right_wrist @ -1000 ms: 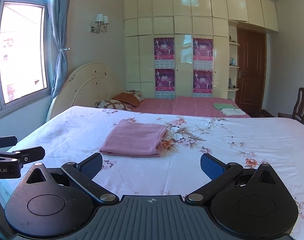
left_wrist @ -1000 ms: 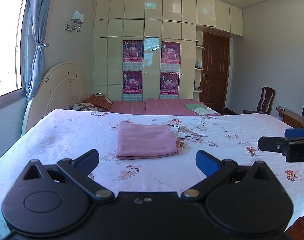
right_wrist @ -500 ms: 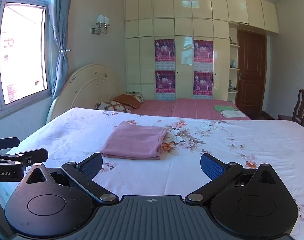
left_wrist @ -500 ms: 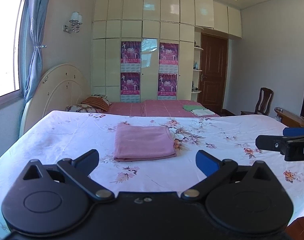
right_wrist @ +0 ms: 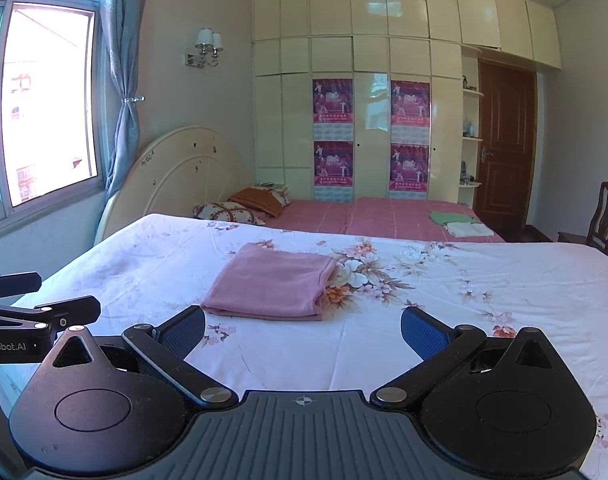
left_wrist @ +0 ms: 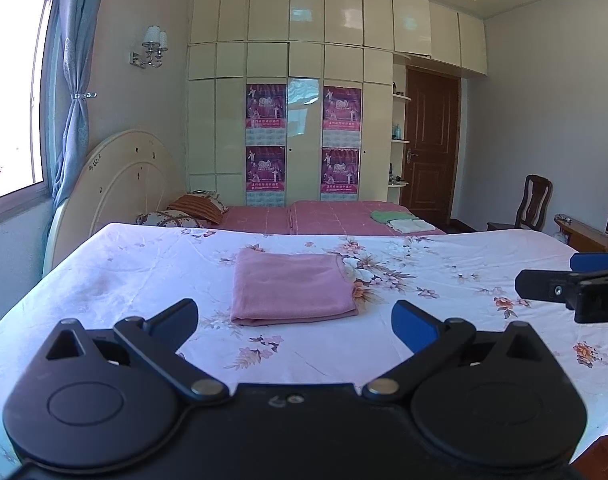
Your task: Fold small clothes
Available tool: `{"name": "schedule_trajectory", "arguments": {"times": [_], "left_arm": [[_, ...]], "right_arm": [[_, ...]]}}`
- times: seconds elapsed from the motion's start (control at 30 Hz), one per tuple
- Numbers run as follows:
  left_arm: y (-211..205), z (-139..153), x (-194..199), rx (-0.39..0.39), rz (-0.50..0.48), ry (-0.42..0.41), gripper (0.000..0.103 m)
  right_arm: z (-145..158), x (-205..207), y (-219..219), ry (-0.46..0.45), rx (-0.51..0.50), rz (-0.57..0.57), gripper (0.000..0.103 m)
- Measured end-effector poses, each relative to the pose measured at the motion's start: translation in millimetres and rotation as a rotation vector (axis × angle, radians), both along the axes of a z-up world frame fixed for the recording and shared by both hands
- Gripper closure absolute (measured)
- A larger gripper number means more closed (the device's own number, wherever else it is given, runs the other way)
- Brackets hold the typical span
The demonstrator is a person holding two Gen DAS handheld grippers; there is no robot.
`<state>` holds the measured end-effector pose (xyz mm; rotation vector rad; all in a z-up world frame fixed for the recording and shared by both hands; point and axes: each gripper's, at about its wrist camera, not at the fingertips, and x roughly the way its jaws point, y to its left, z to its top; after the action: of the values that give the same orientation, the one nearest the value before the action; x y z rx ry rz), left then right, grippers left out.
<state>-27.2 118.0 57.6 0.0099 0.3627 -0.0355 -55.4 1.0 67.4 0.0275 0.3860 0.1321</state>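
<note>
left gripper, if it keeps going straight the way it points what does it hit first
Most likely the folded pink cloth on the floral sheet. The left gripper, jaws wide open and empty, lines up with its near edge; depth is uncertain, so it may touch the sheet just short of it.

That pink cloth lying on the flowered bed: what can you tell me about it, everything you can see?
The folded pink soft-looking cloth lies flat on the white flower-printed bedsheet, near the middle of the bed. It is a neat rectangle of several layers; the stacked edges show at its right end in the right wrist view. The fabric looks fleecy and plain, without print. Only the sheet touches it: the left claw and right claw are both open, short of it.
</note>
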Motion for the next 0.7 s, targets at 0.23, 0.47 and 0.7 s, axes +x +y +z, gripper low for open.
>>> {"name": "schedule_trajectory", "arguments": {"times": [0.23,0.47,0.7], "left_arm": [[1.8,-1.4,3.8,-0.018,0.004,0.013,0.001],[3.7,-3.8,5.1,-0.029,0.018,0.016,0.001],[9.2,-3.7,4.6,-0.044,0.027,-0.011,0.001]], "right_arm": [[-2.3,0.7,-2.5,0.006,0.005,0.001,0.000],[-3.4,3.5,-0.3,0.011,0.002,0.013,0.000],[-4.4,9.3,1.1,0.012,0.002,0.025,0.000]]}}
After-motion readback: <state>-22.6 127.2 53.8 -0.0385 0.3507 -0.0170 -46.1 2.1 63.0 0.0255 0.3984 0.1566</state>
